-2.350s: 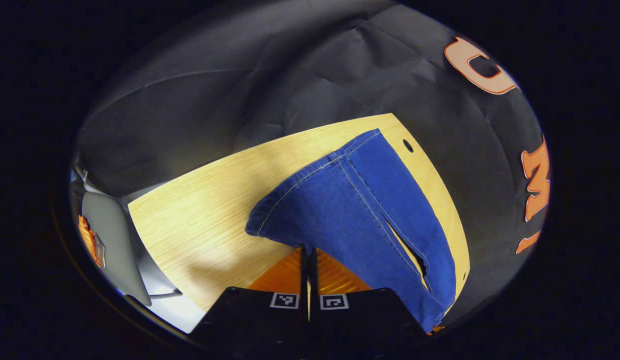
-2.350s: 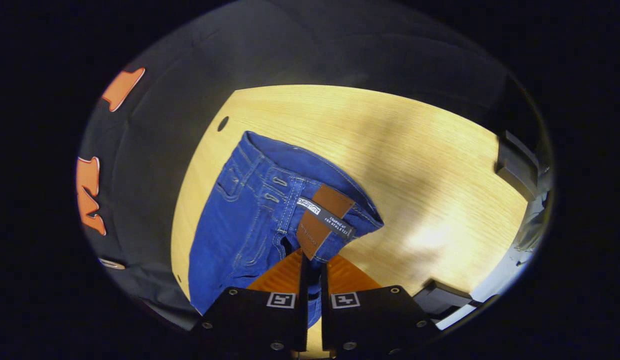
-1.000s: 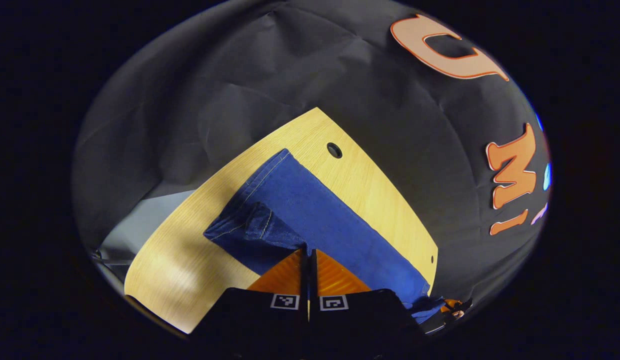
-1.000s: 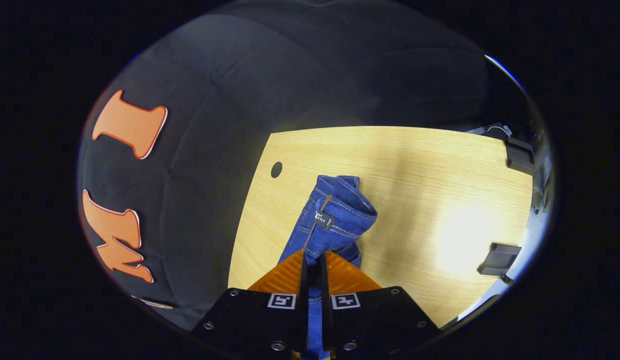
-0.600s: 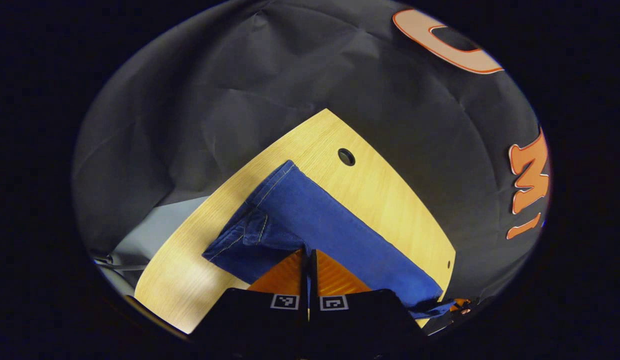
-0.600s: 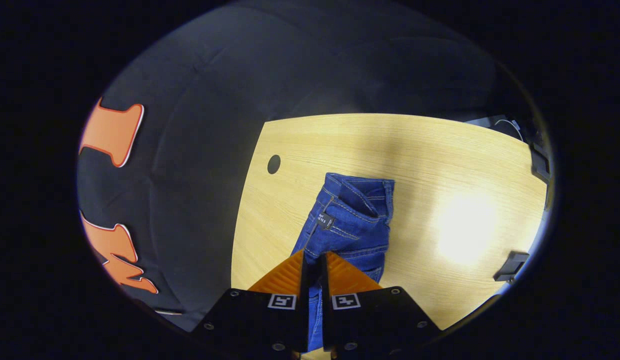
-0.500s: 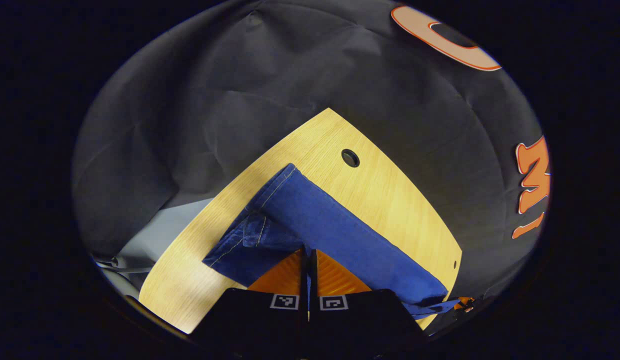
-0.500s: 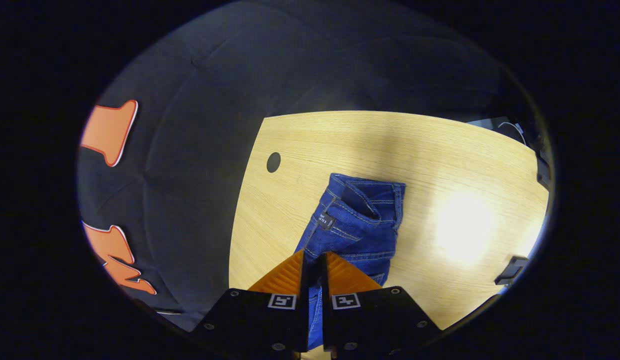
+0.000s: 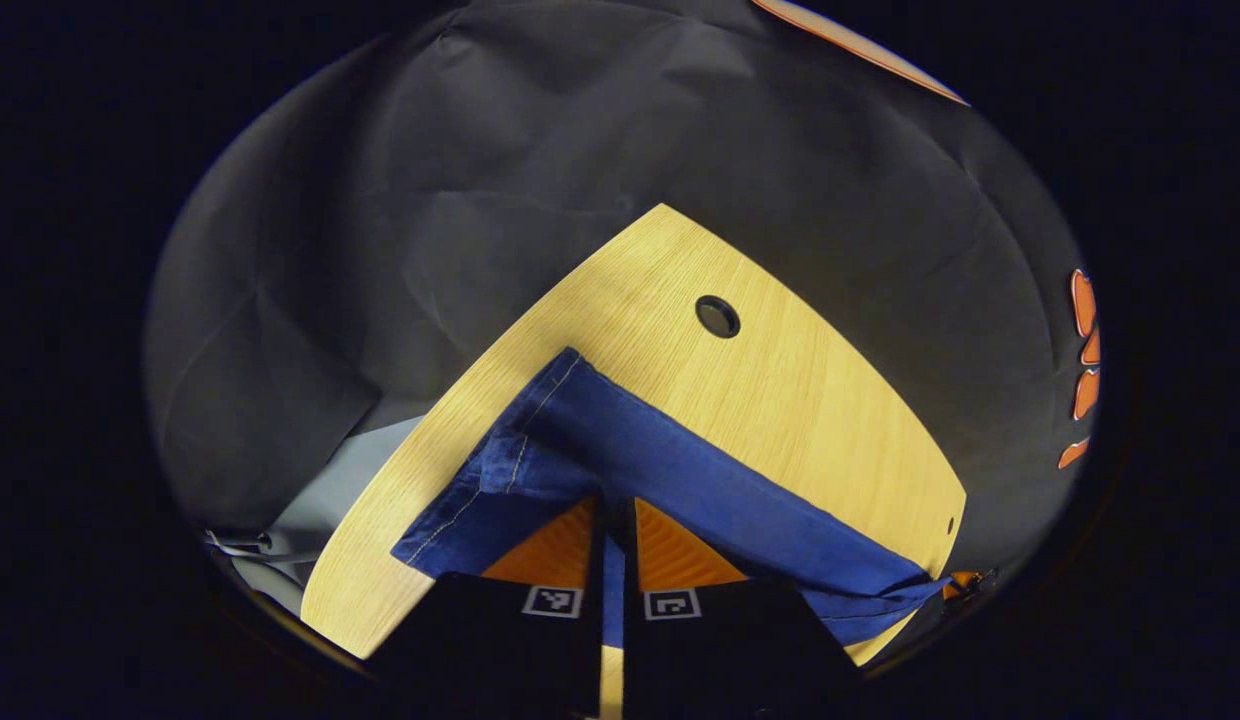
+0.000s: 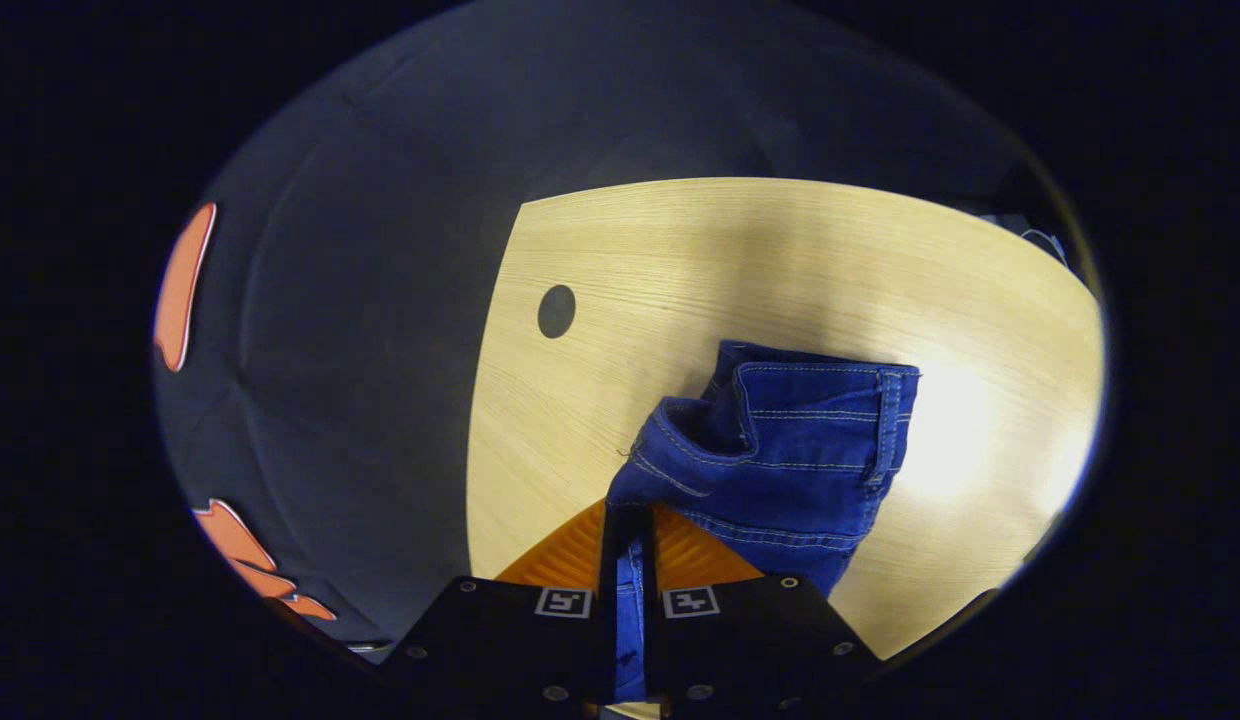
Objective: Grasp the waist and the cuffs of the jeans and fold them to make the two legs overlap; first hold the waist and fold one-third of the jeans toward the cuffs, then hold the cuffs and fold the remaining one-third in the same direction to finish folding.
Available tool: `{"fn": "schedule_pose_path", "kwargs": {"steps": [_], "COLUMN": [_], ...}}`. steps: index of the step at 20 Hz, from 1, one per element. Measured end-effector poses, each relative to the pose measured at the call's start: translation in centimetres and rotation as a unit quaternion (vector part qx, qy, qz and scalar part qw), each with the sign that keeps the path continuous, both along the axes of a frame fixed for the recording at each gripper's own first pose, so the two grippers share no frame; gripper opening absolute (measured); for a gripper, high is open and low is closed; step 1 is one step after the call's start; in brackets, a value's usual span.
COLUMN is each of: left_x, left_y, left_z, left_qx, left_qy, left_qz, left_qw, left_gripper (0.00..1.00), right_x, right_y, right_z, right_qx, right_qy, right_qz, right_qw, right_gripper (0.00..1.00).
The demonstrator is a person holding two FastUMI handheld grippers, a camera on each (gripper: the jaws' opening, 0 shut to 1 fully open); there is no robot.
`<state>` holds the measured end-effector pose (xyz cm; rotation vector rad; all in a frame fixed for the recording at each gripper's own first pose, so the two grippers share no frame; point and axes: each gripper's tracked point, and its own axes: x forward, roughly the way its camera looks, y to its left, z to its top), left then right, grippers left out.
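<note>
The counter, a light wood top with a round cable hole, carries the jeans, which lie along it lengthwise with one leg laid over the other. In the left gripper view the cuffs sit near the counter's left edge, the upper cuff corner turned back on itself rather than lying flush. In the right gripper view the waist rests flat on the counter, its band slightly rumpled toward the near corner. Your left claw has its orange fingers drawn nearly together with a strip of denim between them, so it reads as pinching the cuff end. Your right claw likewise stands narrow, with blue cloth running up through the gap, pinching the waist end. In my judgement the leg-overlap step is at its close and the first one-third fold has not begun. The next move calls for letting go at the cuffs, smoothing that turned corner if you can, then taking the waist with both claws and carrying it one third of the way toward the cuffs, edges kept square.
</note>
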<state>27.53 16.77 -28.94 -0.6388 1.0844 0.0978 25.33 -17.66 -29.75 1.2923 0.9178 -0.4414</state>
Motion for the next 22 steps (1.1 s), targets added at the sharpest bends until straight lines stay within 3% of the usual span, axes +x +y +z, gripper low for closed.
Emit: {"fn": "schedule_pose_path", "kwargs": {"steps": [3, 4, 5, 6, 7, 8, 9, 10, 11, 12, 14, 17, 18, 20, 22], "left_x": [0.4, 0.4, 0.2, 0.4, 0.7, 1.1, 0.8, 0.7, 0.9, 0.9, 0.7, -0.3, -0.8, -1.7, -3.0], "left_y": [0.9, 0.8, 1.2, 1.0, 0.1, -0.7, -1.1, -1.7, -2.4, -2.9, -4.0, -5.3, -5.7, -5.8, -6.9], "left_z": [-1.2, -0.7, -0.1, 0.8, 1.9, 2.3, 3.7, 4.6, 5.2, 5.8, 7.1, 8.1, 8.5, 8.6, 9.0], "left_qx": [-0.004, -0.006, -0.004, 0.002, 0.002, 0.008, 0.016, 0.024, 0.033, 0.037, 0.037, 0.034, 0.038, 0.042, 0.013], "left_qy": [-0.006, -0.015, -0.027, -0.042, -0.065, -0.081, -0.091, -0.097, -0.105, -0.111, -0.119, -0.122, -0.121, -0.108, -0.086], "left_qz": [0.039, 0.038, 0.032, 0.019, -0.002, -0.019, -0.037, -0.054, -0.067, -0.079, -0.099, -0.132, -0.143, -0.155, -0.166], "left_qw": [0.999, 0.999, 0.999, 0.999, 0.998, 0.997, 0.995, 0.994, 0.992, 0.990, 0.987, 0.983, 0.982, 0.981, 0.982], "left_gripper": [0.25, 0.25, 0.19, 0.25, 0.25, 0.41, 0.57, 0.73, 0.80, 0.89, 0.89, 0.89, 0.96, 0.96, 0.96], "right_x": [0.1, 1.4, 1.8, 1.8, 1.4, 0.9, 0.1, -0.7, -1.6, -2.5, -4.7, -7.1, -7.8, -8.5, -9.2], "right_y": [0.1, 0.1, -0.4, -0.8, -1.3, -1.6, -2.0, -2.4, -2.7, -2.7, -3.3, -3.9, -4.1, -3.7, -3.0], "right_z": [0.3, 0.4, 1.5, 2.1, 2.3, 2.2, 2.0, 1.9, 1.7, 1.2, 0.2, -1.4, -1.8, -2.8, -4.1], "right_qx": [0.019, 0.018, 0.011, 0.006, 0.000, -0.012, -0.031, -0.049, -0.067, -0.086, -0.122, -0.153, -0.157, -0.152, -0.144], "right_qy": [0.001, -0.018, -0.036, -0.046, -0.048, -0.048, -0.042, -0.036, -0.027, -0.017, 0.006, 0.039, 0.049, 0.062, 0.077], "right_qz": [-0.006, -0.011, -0.014, -0.019, -0.020, -0.016, -0.006, 0.006, 0.022, 0.036, 0.063, 0.094, 0.101, 0.114, 0.132], "right_qw": [1.000, 1.000, 0.999, 0.999, 0.999, 0.999, 0.999, 0.998, 0.997, 0.996, 0.991, 0.983, 0.981, 0.980, 0.978], "right_gripper": [0.12, 0.21, 0.25, 0.28, 0.32, 0.51, 0.44, 0.78, 0.74, 0.87, 0.97, 0.98, 0.98, 0.98, 1.00]}}
